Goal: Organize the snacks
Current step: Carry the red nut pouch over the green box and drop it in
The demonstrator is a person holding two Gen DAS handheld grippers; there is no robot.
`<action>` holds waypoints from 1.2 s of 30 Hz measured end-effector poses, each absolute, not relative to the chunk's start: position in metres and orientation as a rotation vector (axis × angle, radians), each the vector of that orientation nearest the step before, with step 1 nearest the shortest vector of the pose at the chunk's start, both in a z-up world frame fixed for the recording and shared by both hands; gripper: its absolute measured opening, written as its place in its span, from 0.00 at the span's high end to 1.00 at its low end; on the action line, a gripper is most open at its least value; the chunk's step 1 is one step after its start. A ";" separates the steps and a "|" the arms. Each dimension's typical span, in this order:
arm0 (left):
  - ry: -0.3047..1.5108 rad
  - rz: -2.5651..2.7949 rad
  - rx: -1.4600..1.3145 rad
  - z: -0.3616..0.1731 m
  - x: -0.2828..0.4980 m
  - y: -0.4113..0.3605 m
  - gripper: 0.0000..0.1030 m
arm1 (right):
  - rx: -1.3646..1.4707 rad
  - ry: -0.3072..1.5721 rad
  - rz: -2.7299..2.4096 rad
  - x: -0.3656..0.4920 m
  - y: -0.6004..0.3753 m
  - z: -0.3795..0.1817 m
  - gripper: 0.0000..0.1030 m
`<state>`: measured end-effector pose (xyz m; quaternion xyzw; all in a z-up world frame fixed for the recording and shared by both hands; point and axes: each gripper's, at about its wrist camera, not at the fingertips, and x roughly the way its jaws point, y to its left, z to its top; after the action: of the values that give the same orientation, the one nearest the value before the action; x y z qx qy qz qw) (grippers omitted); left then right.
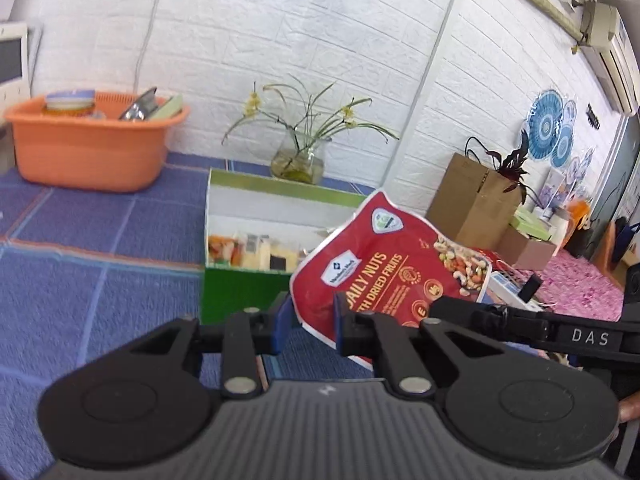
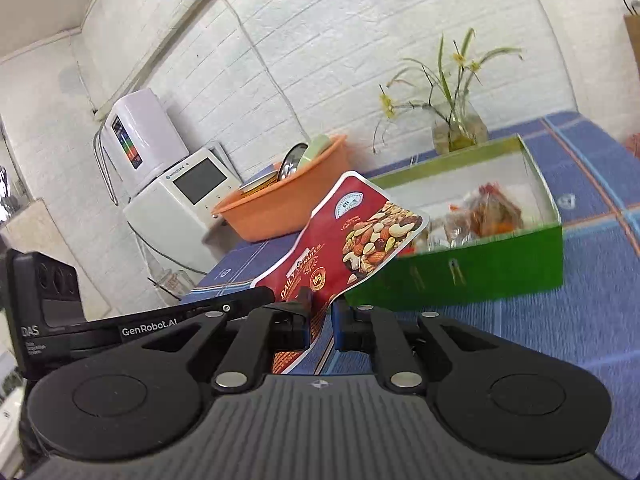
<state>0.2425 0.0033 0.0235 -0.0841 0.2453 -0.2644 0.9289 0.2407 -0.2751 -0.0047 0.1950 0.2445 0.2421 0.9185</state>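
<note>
From the left wrist, the left claw pinches the near edge of a red nut bag, which rises ahead and to its right. Behind the bag sits an open green box with small snacks inside, and farther left an orange basin.

From the right wrist, the right claw pinches the same bag between its blue pads. The green box lies just beyond, to the right, on the blue tablecloth.
</note>
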 end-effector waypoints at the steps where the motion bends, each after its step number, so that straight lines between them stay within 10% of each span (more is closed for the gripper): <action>1: 0.498 -0.533 -0.162 0.026 0.245 0.001 0.94 | 0.393 0.495 0.499 0.244 -0.274 -0.003 0.82; 28: 0.486 -0.335 -0.007 0.002 0.364 -0.080 0.87 | 0.573 0.459 0.389 0.361 -0.315 -0.047 0.79; 30: 0.494 -0.287 -0.017 0.001 0.370 -0.075 0.57 | 0.600 0.459 0.357 0.369 -0.315 -0.048 0.53; 33: 0.462 -0.252 0.005 0.004 0.362 -0.063 0.55 | 0.602 0.461 0.326 0.367 -0.318 -0.047 0.13; 36: 0.453 -0.261 0.015 0.009 0.344 -0.051 0.49 | 0.577 0.449 0.300 0.359 -0.322 -0.038 0.05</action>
<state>0.3440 -0.0506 0.0086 0.0075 0.2241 -0.1291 0.9659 0.3590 -0.3217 -0.0384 0.2809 0.2185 0.1463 0.9230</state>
